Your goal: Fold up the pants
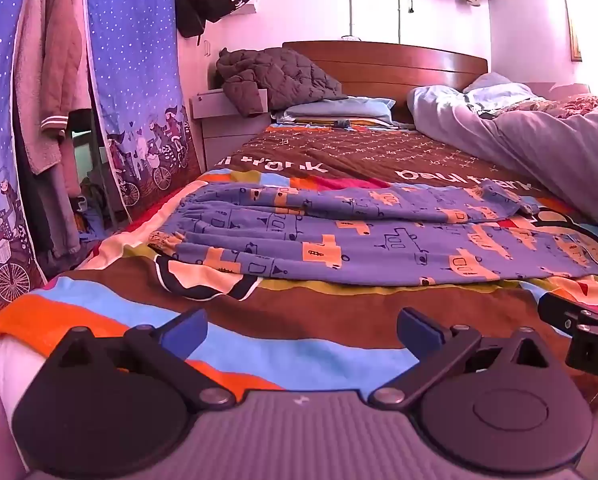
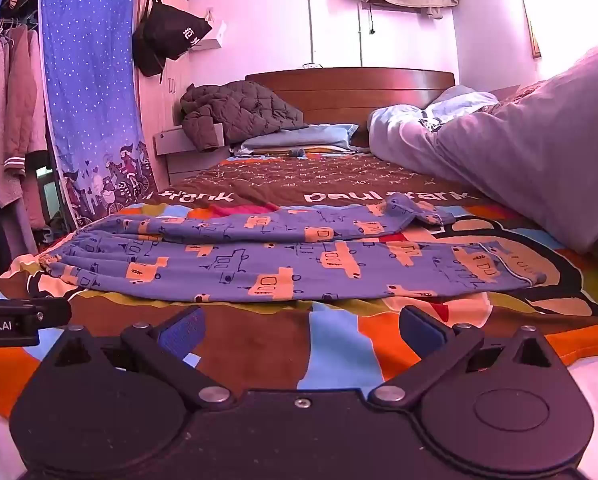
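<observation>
Blue pants (image 1: pixel 339 236) printed with orange vehicles lie spread flat across the bed, waistband to the left, both legs running right. The right wrist view shows the same pants (image 2: pixel 279 260), the far leg's cuff crumpled near the brown band. My left gripper (image 1: pixel 301 330) hovers open over the near edge of the bedspread, short of the pants, nothing between its blue fingers (image 1: pixel 187 328). My right gripper (image 2: pixel 299 332) is open too, equally short of the pants and empty. Part of the right gripper's body (image 1: pixel 583 332) shows at the left view's right edge.
The colourful bedspread (image 1: pixel 299 300) covers the bed. A lilac duvet (image 1: pixel 539 140) is heaped along the right side. A brown quilted jacket (image 1: pixel 271 80) lies on the pillows by the wooden headboard (image 1: pixel 399 60). A wardrobe with blue starry curtains (image 1: pixel 135 60) stands to the left.
</observation>
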`<act>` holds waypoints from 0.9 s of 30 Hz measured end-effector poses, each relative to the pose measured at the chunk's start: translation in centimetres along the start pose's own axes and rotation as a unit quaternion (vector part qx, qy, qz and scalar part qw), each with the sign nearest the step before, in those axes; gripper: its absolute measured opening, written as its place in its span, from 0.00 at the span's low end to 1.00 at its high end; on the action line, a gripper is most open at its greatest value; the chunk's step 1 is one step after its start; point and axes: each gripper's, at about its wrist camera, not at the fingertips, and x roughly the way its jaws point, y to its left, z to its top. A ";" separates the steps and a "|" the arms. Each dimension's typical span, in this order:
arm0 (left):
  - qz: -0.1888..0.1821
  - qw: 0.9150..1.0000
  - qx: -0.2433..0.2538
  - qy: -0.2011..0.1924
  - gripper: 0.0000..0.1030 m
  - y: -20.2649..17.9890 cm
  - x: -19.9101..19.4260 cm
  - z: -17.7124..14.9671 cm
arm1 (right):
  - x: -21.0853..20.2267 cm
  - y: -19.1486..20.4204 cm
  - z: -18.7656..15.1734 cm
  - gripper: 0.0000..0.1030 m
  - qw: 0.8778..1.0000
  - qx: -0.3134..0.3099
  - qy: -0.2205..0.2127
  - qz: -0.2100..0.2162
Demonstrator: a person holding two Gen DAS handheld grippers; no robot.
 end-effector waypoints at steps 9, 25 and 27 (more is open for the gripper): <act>-0.001 1.000 0.003 -0.001 1.00 0.0 -0.3 0.3 | 0.0 0.2 -0.1 0.99 1.000 -0.001 -0.001 0.000; 0.004 1.000 0.006 -0.002 1.00 0.1 0.0 0.0 | 0.0 0.5 0.0 0.99 1.000 0.000 0.002 -0.001; 0.005 1.000 0.006 -0.004 1.00 0.1 -0.1 0.0 | 0.1 0.3 0.0 0.99 1.000 -0.001 0.002 -0.001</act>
